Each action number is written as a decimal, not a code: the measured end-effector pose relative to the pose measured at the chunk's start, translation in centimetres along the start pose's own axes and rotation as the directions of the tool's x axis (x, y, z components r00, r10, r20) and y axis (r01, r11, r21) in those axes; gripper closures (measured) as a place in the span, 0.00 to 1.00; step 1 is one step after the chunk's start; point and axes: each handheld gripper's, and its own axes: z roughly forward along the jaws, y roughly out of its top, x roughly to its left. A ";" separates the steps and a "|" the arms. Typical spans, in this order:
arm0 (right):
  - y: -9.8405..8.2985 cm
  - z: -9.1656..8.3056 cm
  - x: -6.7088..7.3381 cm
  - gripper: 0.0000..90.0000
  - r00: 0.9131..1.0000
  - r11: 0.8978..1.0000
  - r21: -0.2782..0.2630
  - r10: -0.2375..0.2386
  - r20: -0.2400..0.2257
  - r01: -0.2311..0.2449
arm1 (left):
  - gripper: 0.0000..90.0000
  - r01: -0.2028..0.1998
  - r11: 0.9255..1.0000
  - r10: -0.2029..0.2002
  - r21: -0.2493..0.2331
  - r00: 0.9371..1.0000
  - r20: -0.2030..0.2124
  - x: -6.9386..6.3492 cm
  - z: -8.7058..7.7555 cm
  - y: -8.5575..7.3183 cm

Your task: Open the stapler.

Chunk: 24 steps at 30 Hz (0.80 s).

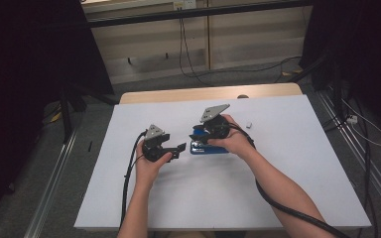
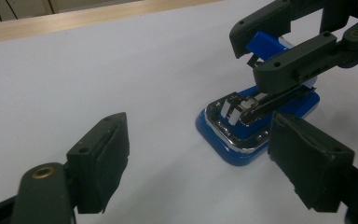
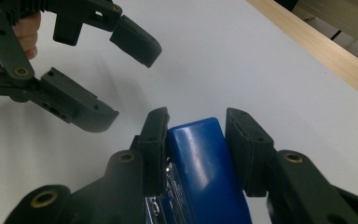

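The right gripper (image 1: 202, 137) is closing its pads on the raised blue top arm of a stapler (image 3: 205, 163), one pad touching each side. The stapler's blue base (image 2: 242, 140) is sitting on the white table (image 1: 278, 163), directly beneath this gripper. Just beside it, the left gripper (image 1: 180, 148) is standing with its jaws wide apart and nothing between them, pointing toward the stapler's front end without touching it. A small white object (image 1: 248, 125) is lying on the table beyond the right hand (image 1: 235, 141); what it is cannot be made out. The right gripper is hiding the stapler's rear part, and its hinge is cut off.
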 end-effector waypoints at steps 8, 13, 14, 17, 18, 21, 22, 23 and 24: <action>-0.1 -0.5 -0.1 0.68 1.000 1.000 -0.027 0.007 0.004 -0.007 | 0.43 -0.017 1.000 0.017 0.006 1.000 0.010 -0.4 0.8 -0.1; -0.1 -0.7 0.0 0.68 1.000 0.999 -0.032 0.009 0.005 -0.009 | 0.56 -0.008 1.000 0.008 0.003 1.000 0.022 -0.6 1.0 -0.2; -0.1 -0.7 0.0 0.68 1.000 0.999 -0.035 0.012 0.006 -0.012 | 0.63 -0.005 1.000 0.005 -0.001 0.999 0.033 -0.7 1.0 -0.2; -0.1 -0.8 0.0 0.68 1.000 0.999 -0.036 0.008 0.008 -0.008 | 0.72 -0.017 1.000 0.017 -0.001 0.999 0.050 -1.0 1.2 -0.2; -0.1 -0.9 0.0 0.68 1.000 0.999 -0.039 0.011 0.007 -0.011 | 0.78 -0.019 1.000 0.018 0.004 0.998 0.061 -1.2 1.3 -0.2; -0.1 -1.0 -0.1 0.68 1.000 0.999 -0.037 0.007 0.008 -0.006 | 0.86 -0.016 1.000 0.015 0.008 0.996 0.084 -1.5 1.6 -0.2; 0.0 -1.0 -0.1 0.68 1.000 0.999 -0.038 0.010 0.010 -0.009 | 0.86 -0.016 1.000 0.015 0.008 0.996 0.084 -1.5 1.6 -0.2; 0.0 -1.0 -0.1 0.68 1.000 0.999 -0.037 0.011 0.012 -0.011 | 0.87 -0.020 1.000 0.019 0.008 0.996 0.088 -1.7 1.7 -0.2; 0.0 -1.1 -0.1 0.68 1.000 0.999 -0.038 0.015 0.012 -0.014 | 0.88 -0.016 1.000 0.016 0.007 0.996 0.090 -1.8 1.8 -0.2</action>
